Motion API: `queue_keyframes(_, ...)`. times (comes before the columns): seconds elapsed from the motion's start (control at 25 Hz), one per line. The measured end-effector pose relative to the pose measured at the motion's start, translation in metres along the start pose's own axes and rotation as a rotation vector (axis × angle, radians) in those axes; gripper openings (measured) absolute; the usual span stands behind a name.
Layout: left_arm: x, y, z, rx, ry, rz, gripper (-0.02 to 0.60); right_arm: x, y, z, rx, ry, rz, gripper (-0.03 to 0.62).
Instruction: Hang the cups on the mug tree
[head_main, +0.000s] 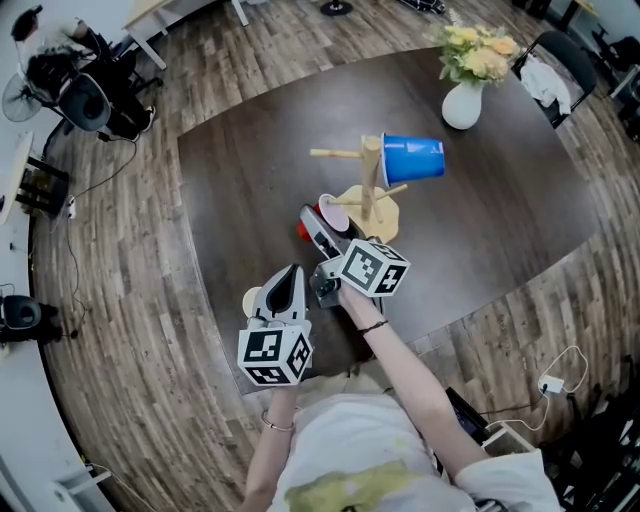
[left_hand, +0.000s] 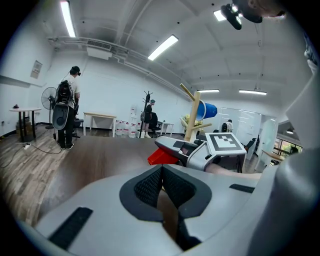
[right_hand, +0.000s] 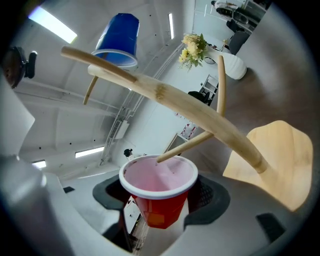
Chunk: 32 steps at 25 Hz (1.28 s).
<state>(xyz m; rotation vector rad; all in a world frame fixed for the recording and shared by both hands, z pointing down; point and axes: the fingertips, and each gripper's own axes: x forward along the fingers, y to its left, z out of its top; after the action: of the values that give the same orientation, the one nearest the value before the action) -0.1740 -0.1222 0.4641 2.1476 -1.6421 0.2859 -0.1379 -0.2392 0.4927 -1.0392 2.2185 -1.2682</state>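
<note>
one blue cup (head_main: 412, 158) hung on mug tree (head_main: 371, 185); red cup (right_hand: 160, 212) gripped by right tongs (right_hand: 159, 197) at peg (right_hand: 192, 141); left tongs (left_hand: 162, 180) pressed together, empty.

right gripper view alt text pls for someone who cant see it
The right gripper holds a red cup between its jaws, mouth towards the mug tree, one peg reaching its rim. A blue cup hangs on the tree.

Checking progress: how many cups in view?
2. A blue cup hangs on the mug tree; a red cup is in the right hand-held gripper. A pale shape by the left hand-held gripper may be a third.
</note>
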Motion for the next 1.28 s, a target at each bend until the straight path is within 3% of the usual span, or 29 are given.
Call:
queue_keyframes(0.92, 0.021, -0.024, -0.004, 0.001, 0.026, 0.066, 0.023, -0.008, -0.01, 0.025, 0.292, -0.022, 0.186, 0.31)
queue_keyframes(1.04, 0.022, -0.024, -0.003, 0.002, 0.026, 0.078, 0.023, -0.008, -0.005, 0.034, 0.306, -0.053, 0.242, 0.31)
queue_keyframes(1.16, 0.021, -0.022, -0.001, -0.002, 0.015, 0.094, 0.023, -0.01, -0.011, 0.036, 0.35, -0.059, 0.237, 0.31)
queue_keyframes(1.28, 0.021, -0.018, 0.001, -0.006, 0.007, 0.112, 0.023, -0.01, -0.008, 0.042, 0.311, -0.06, 0.272, 0.31)
